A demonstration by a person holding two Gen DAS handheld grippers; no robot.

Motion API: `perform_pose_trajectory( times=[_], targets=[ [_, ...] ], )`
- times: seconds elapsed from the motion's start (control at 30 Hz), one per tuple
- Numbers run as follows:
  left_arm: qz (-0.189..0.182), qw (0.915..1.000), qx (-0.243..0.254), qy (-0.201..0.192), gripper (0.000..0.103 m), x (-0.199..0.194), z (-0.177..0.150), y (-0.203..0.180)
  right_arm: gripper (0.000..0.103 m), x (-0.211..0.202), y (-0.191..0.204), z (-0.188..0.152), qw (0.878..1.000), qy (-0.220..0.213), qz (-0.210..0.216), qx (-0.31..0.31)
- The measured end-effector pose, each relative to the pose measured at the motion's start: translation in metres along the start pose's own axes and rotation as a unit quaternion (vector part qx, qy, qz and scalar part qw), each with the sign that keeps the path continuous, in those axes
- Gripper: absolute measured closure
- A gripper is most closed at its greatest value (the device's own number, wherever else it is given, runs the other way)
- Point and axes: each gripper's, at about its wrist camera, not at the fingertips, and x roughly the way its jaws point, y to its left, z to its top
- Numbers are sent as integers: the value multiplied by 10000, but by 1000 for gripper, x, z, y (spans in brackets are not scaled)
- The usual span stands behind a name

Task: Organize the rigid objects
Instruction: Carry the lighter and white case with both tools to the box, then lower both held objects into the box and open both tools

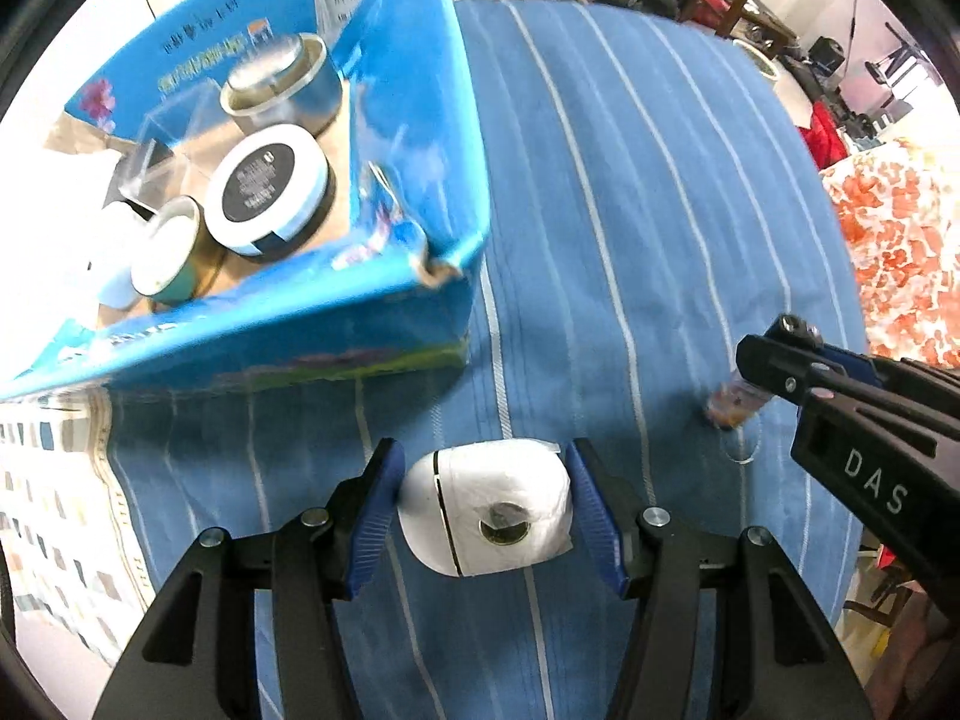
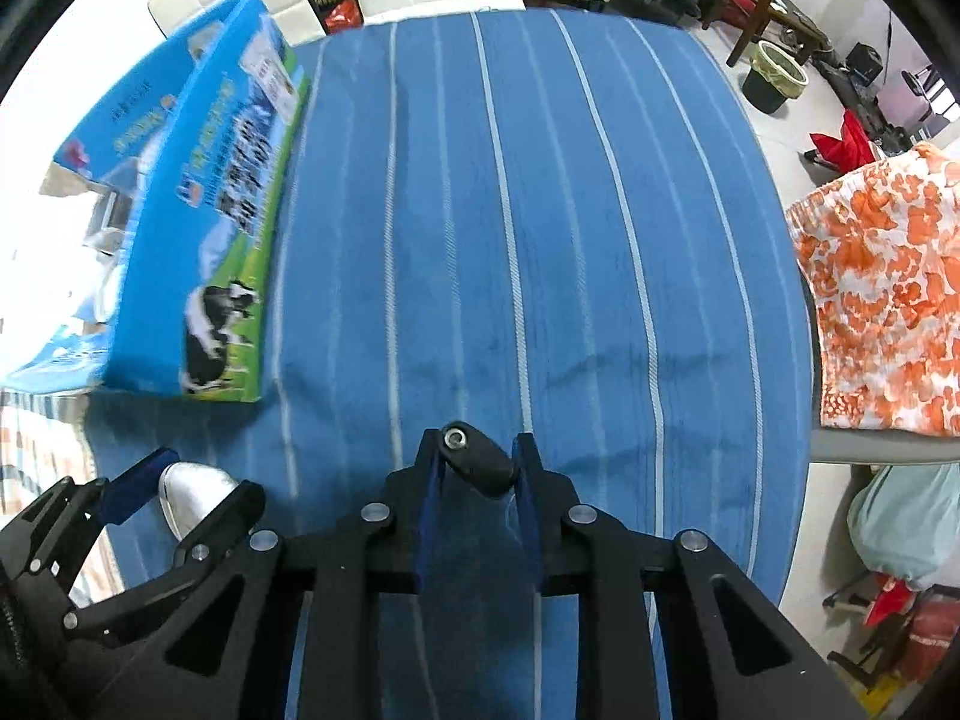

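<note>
My left gripper (image 1: 483,450) points down over the blue striped tablecloth (image 1: 630,210), shut on a white rounded case (image 1: 486,510) wrapped in thin film, with a dark round hole in its top. In the right wrist view the case (image 2: 192,495) shows at lower left between the left gripper's fingers. My right gripper (image 2: 478,441) is shut on a small clear bottle with a black cap (image 2: 477,459). In the left wrist view the bottle (image 1: 735,405) hangs under the right gripper (image 1: 774,354), just above the cloth. An open blue cardboard box (image 1: 414,90) stands at upper left.
The box holds a silver tin (image 1: 282,84), a white-lidded jar with a black label (image 1: 267,186), a teal can (image 1: 168,246) and a clear plastic case. Its outer side shows a cow print (image 2: 219,324). An orange flowered cloth (image 2: 888,288) lies beyond the table's right edge.
</note>
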Motion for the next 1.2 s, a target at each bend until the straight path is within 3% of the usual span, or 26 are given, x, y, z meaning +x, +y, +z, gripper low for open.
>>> perform_pose_trajectory(
  times=[0.5,0.7,0.87,1.03,1.2],
  targets=[
    [-105,9984,-35,-562,50,-70,-4,36,89,-63,31,-1,9982,-429,421,-6],
    [-187,9972,-111,-722,50,-87,9,72,89,-96,61,15,9938,-682,868,99],
    [-295,9948,-234,-946,50,-110,32,110,89,-124,107,38,9883,-947,1186,-175],
    [-221,9931,-389,-1084,50,-111,59,155,89,-105,157,63,9871,-907,1259,-405],
    [-63,9946,-461,-924,50,-82,77,195,89,-48,187,85,9899,-467,1303,-304]
  ],
)
